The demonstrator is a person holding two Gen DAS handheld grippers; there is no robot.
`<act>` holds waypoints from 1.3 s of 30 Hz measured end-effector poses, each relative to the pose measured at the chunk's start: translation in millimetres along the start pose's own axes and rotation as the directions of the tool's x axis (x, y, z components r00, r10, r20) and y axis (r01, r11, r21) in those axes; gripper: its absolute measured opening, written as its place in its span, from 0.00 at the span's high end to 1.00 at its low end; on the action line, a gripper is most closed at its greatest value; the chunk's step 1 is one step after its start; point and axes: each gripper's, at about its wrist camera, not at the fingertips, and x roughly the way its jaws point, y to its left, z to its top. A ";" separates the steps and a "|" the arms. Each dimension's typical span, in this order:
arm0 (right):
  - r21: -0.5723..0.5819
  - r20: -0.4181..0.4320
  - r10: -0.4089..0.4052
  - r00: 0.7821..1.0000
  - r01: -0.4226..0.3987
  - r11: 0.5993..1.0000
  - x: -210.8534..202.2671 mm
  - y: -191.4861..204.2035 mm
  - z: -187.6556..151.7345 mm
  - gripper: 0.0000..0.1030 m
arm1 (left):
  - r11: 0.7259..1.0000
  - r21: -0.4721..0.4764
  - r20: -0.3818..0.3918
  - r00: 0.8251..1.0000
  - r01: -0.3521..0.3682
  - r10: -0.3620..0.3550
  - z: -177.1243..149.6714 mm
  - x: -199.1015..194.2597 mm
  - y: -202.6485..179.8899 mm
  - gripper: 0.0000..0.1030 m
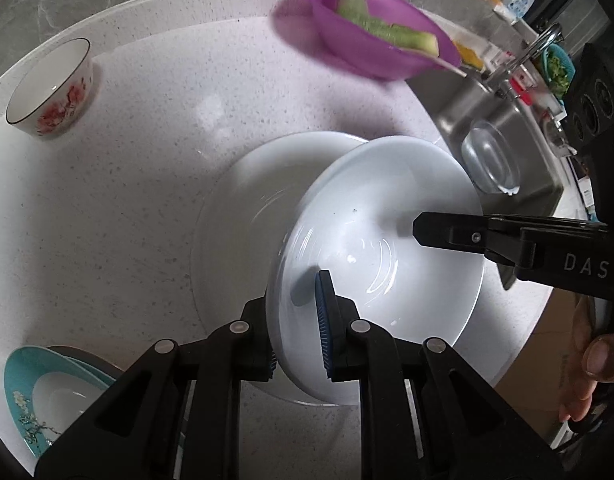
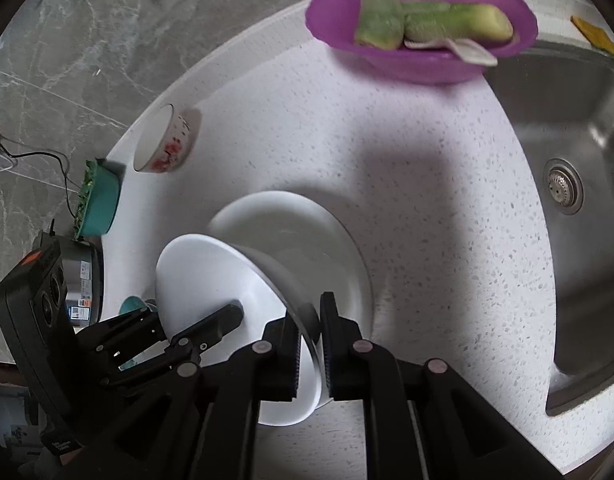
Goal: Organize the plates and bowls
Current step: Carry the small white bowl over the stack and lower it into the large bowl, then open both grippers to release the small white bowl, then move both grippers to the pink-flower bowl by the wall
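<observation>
A white bowl (image 1: pixel 387 216) is held tilted over a larger white plate (image 1: pixel 243 216) on the speckled counter. My left gripper (image 1: pixel 299 340) is shut on the bowl's near rim. My right gripper (image 1: pixel 415 228) reaches in from the right onto the opposite rim. In the right wrist view my right gripper (image 2: pixel 310 354) is shut on the bowl (image 2: pixel 211 276) rim, above the plate (image 2: pixel 307 232), with the left gripper (image 2: pixel 195 330) at the lower left. A small bowl with red flowers (image 1: pixel 51 88) stands at the far left, also seen in the right wrist view (image 2: pixel 167 140).
A purple bowl holding green vegetable pieces (image 1: pixel 371 28) stands at the back, also in the right wrist view (image 2: pixel 423 20). A teal floral plate (image 1: pixel 39 392) lies at the near left. A steel sink (image 2: pixel 579 184) with a glass dish (image 1: pixel 491 160) is on the right.
</observation>
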 end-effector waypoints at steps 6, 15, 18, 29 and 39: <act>-0.015 -0.023 -0.018 1.000 0.017 1.000 11.5 -2.1 0.5 0.89 | 1.000 -0.011 -0.015 1.000 -0.022 0.022 7.4 15.9 3.4 0.86; -0.052 -0.033 -0.067 0.997 0.065 0.997 23.9 4.3 4.5 0.89 | 0.999 -0.019 -0.012 0.999 -0.039 0.039 15.8 29.0 9.0 0.82; -0.060 -0.034 -0.083 0.996 0.080 0.995 25.8 5.8 3.2 0.90 | 1.000 -0.021 -0.001 1.000 -0.019 0.019 17.3 27.9 8.9 0.75; -0.057 -0.007 -0.105 0.994 0.104 0.993 22.8 7.3 -0.9 0.91 | 0.999 0.009 0.074 0.997 0.037 -0.038 21.2 5.6 3.9 0.22; -0.022 0.154 0.017 0.988 -0.013 1.000 -38.3 14.3 -7.3 0.16 | 0.992 -0.016 0.155 0.980 0.126 -0.122 8.6 -58.8 27.2 0.00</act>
